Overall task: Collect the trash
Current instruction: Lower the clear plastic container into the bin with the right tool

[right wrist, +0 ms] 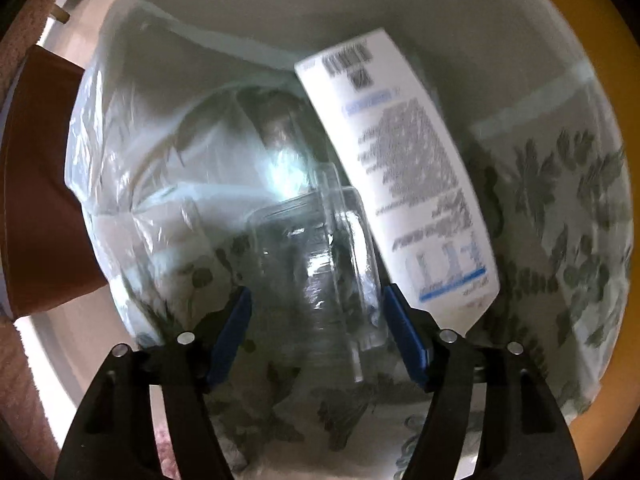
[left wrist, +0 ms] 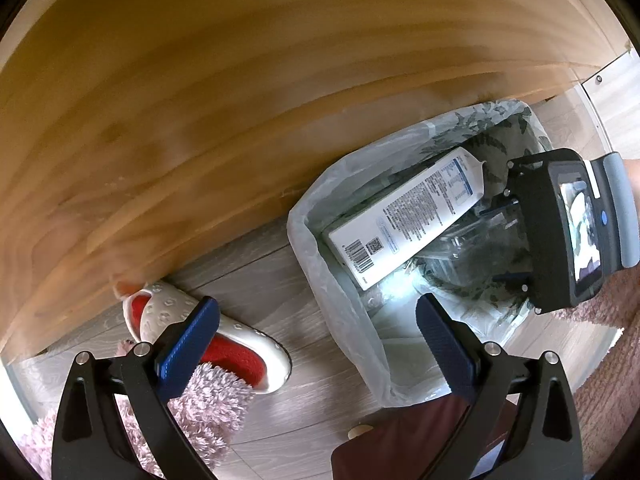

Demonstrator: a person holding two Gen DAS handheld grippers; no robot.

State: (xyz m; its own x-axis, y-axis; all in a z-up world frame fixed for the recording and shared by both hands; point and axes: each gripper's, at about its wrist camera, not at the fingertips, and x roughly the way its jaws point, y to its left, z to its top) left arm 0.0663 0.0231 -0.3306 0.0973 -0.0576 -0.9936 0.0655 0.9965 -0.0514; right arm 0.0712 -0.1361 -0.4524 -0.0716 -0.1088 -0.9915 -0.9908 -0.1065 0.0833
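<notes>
While my right tongs point(right wrist: 318, 320) point straight down into the bag-lined waste bin point(left wrist: 320, 280), the clear, crumpled plastic container point(right wrist: 320, 248) lies directly below and ahead of them, in the gap between the two blue pads. The pads point(right wrist: 404, 340) stand apart on either side of it; no contact with the plastic is visible on the left pad, and on the right pad contact cannot be confirmed, so I read these tongs as open with the container loose between them. Its long axis runs roughly away from the tongs, down toward the bin floor, in line with their pointing direction.

To the right of the container, and leaning across it, is the white rectangular carton with a barcode and blue print point(right wrist: 400, 172). Its long axis is diagonal, barcode end deeper in the bin, blue-print end just beside my right pad. Both items are already inside the translucent liner bag with grey leaf print point(right wrist: 560, 220).

My left tongs point(left wrist: 316, 344) are open and empty, held above the grey wood-look floor point(left wrist: 248, 264) beside the bin. Near them lie a white and red slipper point(left wrist: 224, 340) and a pink shaggy rug point(left wrist: 208, 408).

Judgement: the right tongs are the nearer to the bin contents. Withdrawal should go straight up along the container's axis, clear of the carton edge.
</notes>
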